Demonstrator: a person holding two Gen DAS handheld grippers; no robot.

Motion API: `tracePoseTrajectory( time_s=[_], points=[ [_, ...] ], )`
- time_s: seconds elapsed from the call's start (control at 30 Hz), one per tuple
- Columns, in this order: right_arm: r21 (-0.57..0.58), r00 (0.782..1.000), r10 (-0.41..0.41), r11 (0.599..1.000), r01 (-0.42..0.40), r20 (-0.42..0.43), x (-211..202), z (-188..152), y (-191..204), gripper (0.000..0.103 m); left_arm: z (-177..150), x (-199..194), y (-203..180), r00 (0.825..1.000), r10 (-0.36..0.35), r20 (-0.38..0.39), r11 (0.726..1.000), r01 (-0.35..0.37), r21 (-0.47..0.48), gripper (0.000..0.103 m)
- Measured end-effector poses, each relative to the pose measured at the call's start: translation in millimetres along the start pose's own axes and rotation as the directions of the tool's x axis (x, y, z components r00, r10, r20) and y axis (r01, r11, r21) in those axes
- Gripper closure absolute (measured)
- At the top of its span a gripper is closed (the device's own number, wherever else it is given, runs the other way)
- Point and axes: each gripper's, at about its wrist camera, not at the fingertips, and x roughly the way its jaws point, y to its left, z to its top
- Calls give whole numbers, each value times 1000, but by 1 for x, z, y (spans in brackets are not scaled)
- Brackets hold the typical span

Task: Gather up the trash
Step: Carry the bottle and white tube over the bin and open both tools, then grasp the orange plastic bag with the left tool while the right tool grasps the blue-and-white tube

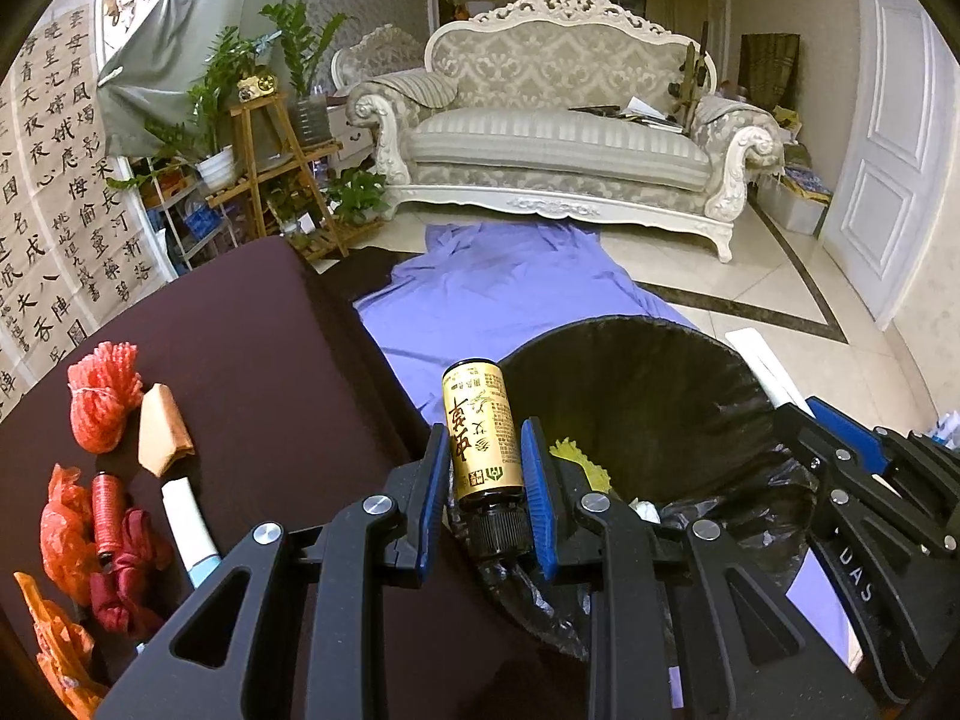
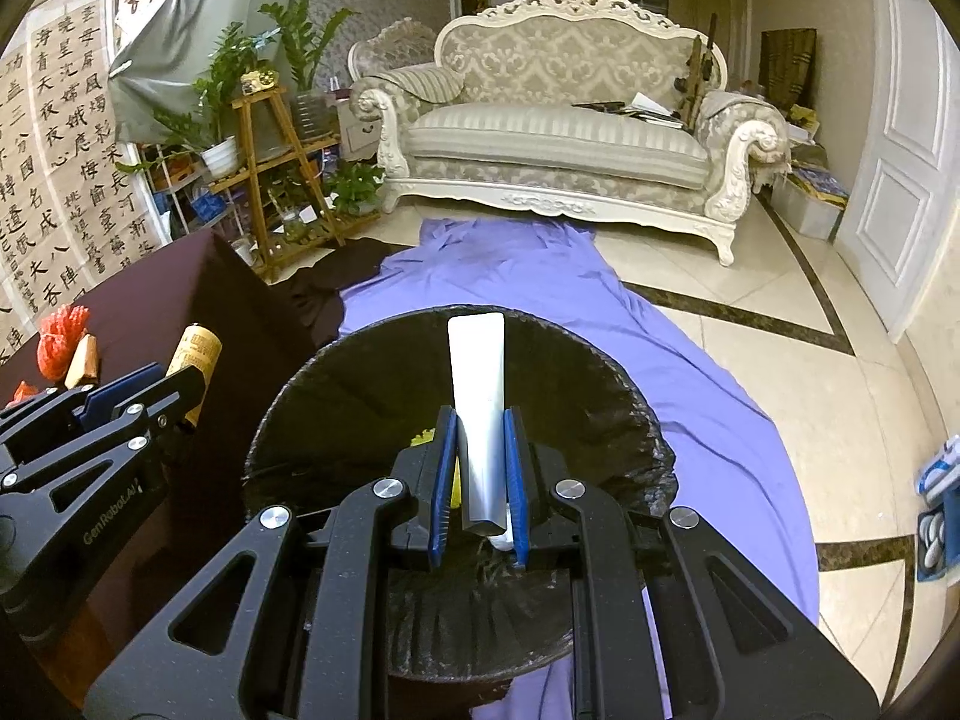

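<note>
My left gripper (image 1: 485,462) is shut on a small gold-labelled bottle (image 1: 480,429) with a black cap, held at the near rim of the black-lined trash bin (image 1: 660,384). In the right wrist view my right gripper (image 2: 479,468) is shut on a flattened silver-white tube (image 2: 479,396), which stands up over the mouth of the bin (image 2: 360,396). Yellow scrap (image 1: 579,462) and white paper lie inside the bin. The left gripper and its bottle (image 2: 195,354) show at the left of the right wrist view.
A dark brown table (image 1: 240,330) at the left carries red netting (image 1: 102,396), a tan wedge (image 1: 161,435), a white tube (image 1: 189,525) and red and orange wrappers (image 1: 66,534). A purple cloth (image 1: 510,288) covers the floor. A sofa (image 1: 558,144) and plant stand (image 1: 282,174) are behind.
</note>
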Motion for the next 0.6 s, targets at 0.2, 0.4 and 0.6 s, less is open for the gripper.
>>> tracePoseTrajectory(
  time_s=[0.2, 0.4, 0.6],
  points=[
    [10, 1000, -9, 1000, 9, -5, 5, 1, -4, 87, 3, 6, 1, 1000, -3, -16, 1000, 3, -2, 77],
    [11, 1000, -5, 1000, 5, -6, 6, 1, -4, 85, 6, 10, 2, 1000, -4, -26, 1000, 4, -1, 75],
    [13, 1000, -20, 1000, 19, 9, 1, 3, -2, 59, 5, 0, 13, 1000, 10, -1, 999, -10, -34, 37]
  ],
)
